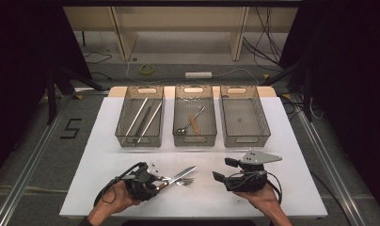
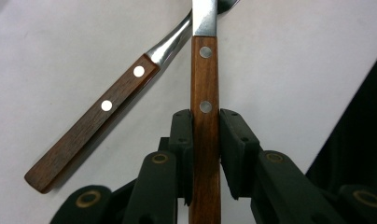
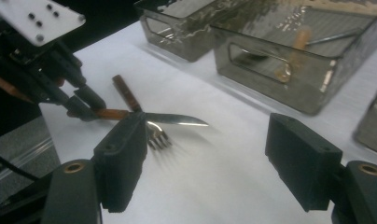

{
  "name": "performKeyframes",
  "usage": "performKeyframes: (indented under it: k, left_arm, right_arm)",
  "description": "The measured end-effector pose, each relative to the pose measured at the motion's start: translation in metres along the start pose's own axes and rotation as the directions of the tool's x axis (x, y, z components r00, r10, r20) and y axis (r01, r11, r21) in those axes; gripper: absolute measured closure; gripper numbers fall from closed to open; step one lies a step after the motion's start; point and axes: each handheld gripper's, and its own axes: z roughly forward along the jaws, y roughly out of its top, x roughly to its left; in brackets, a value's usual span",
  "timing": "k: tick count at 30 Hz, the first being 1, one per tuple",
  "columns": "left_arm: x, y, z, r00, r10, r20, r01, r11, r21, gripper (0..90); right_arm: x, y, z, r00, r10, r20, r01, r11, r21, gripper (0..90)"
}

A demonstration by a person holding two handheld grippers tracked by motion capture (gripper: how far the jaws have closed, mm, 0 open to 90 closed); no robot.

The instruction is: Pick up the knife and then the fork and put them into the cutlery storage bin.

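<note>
The left gripper [image 1: 162, 182] sits at the lower left of the high view, held in the person's left hand [image 1: 117, 197]. Its fingers [image 2: 183, 140] are pinching the wooden handle of a knife [image 2: 205, 116]; in the left gripper view the handle runs straight up the centre of the frame, with one pad pressed on each side. The knife blade points toward the centre of the high view, just above the white bench [image 1: 108, 155].

A fork [image 2: 98, 114] with a matching riveted wooden handle lies on the bench. In the left gripper view it runs diagonally from lower left to the top centre, where its metal neck passes under the knife. In the right gripper view the fork tines [image 3: 159, 136] show just below the blade.

The right gripper [image 1: 222, 170] is at the lower right of the high view, held in the right hand [image 1: 261, 197]. Its fingers [image 3: 123, 158] are spread wide with nothing between them.

Three mesh trays stand side by side at the upper centre of the high view. The left tray [image 1: 127, 136] holds long metal utensils, the middle tray [image 1: 178, 139] holds a spoon and a wooden-handled item, and the right tray [image 1: 263, 132] shows no contents.
</note>
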Motion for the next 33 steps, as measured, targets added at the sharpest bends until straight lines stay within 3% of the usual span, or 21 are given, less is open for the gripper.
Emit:
performKeyframes:
  k: [6,10,14,22,26,27,30,31,33]
  left_arm:
    - [-0.005,0.007,-0.003,0.999,0.035,0.028,-0.036,0.9994,0.005,75.0]
    - [-0.012,0.014,-0.003,0.9969,0.063,0.046,-0.064,0.9979,0.011,75.0]
    - [-0.018,0.019,-0.004,0.9935,0.1,0.056,-0.101,0.9948,0.016,75.0]
    - [-0.028,0.031,-0.002,0.9882,0.13,0.082,-0.131,0.9914,0.008,75.0]
    - [-0.035,0.04,-0.003,0.9803,0.171,0.1,-0.172,0.985,0.009,75.0]
    - [-0.036,0.042,-0.003,0.9786,0.178,0.103,-0.18,0.9836,0.009,75.0]
    - [-0.04,0.046,-0.003,0.9744,0.198,0.107,-0.2,0.9797,0.009,75.0]
    - [-0.042,0.047,-0.004,0.9723,0.207,0.109,-0.209,0.9778,0.01,75.0]
    - [-0.044,0.049,-0.004,0.9706,0.214,0.111,-0.216,0.9764,0.008,75.0]
  right_arm:
    - [0.02,0.005,0.012,0.994,-0.091,-0.06,0.093,0.9952,0.028,30.3]
    - [0.034,0.007,0.023,0.981,-0.167,-0.097,0.174,0.9827,0.063,30.4]
    - [0.046,0.006,0.034,0.9591,-0.255,-0.124,0.268,0.957,0.11,30.6]
    - [0.058,0.004,0.054,0.9163,-0.368,-0.159,0.393,0.9015,0.181,33.4]
    - [0.06,0.004,0.061,0.9002,-0.4,-0.172,0.43,0.8803,0.201,35.2]
    - [0.061,0.004,0.063,0.891,-0.417,-0.18,0.449,0.8695,0.206,35.9]
    - [0.062,0.002,0.067,0.879,-0.431,-0.204,0.47,0.8552,0.218,38.7]
    - [0.062,0.001,0.067,0.8714,-0.441,-0.215,0.483,0.8469,0.222,39.6]
    - [0.062,0.0,0.069,0.8697,-0.44,-0.224,0.486,0.8437,0.229,41.2]
